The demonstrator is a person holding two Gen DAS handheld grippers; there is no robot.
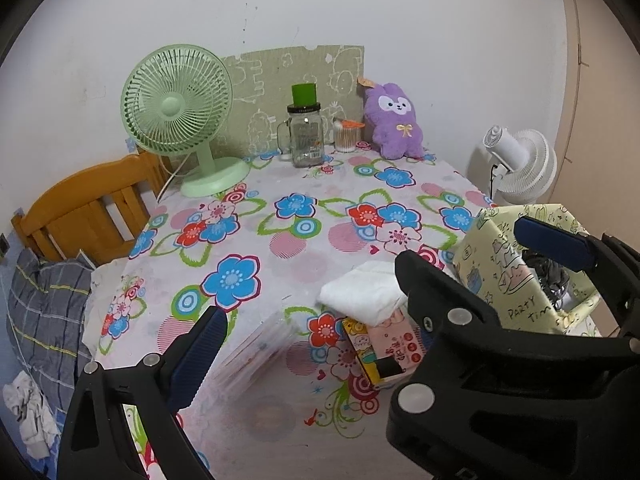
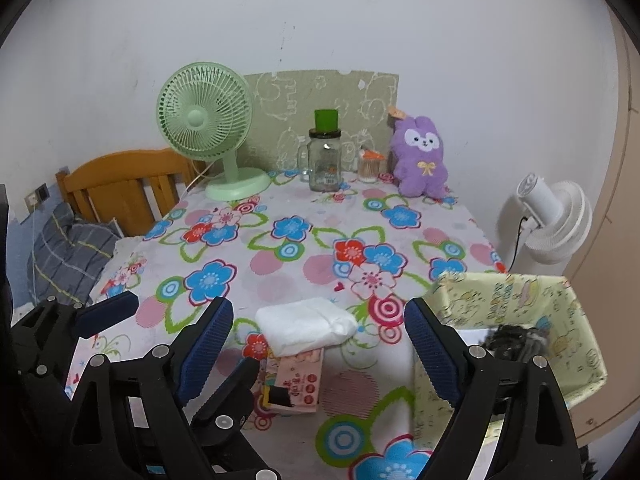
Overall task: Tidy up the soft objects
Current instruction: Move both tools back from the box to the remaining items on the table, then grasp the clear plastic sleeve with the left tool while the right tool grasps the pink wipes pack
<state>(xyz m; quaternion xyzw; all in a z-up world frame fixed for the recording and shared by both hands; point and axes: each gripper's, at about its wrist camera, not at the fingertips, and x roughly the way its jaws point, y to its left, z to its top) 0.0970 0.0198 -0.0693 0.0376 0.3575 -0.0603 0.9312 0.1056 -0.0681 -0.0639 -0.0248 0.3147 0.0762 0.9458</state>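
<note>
Fingers (image 2: 430, 344) of both grippers spread, empty, white folded cloth (image 2: 306, 330) just ahead.

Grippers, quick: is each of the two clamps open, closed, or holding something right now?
Left gripper: open, holding nothing.
Right gripper: open, holding nothing; the folded white cloth lies on the table beyond its fingers.

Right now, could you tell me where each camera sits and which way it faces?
Left wrist: on the left tool, near the table's front edge, looking across the floral tablecloth toward the back wall; its own two fingers show, and the right tool crosses at right.
Right wrist: on the right tool, facing the same way; its fingers show, the left tool at lower left.
Shared: green fan, glass jar, purple plush, white folded cloth, yellow box.
</note>
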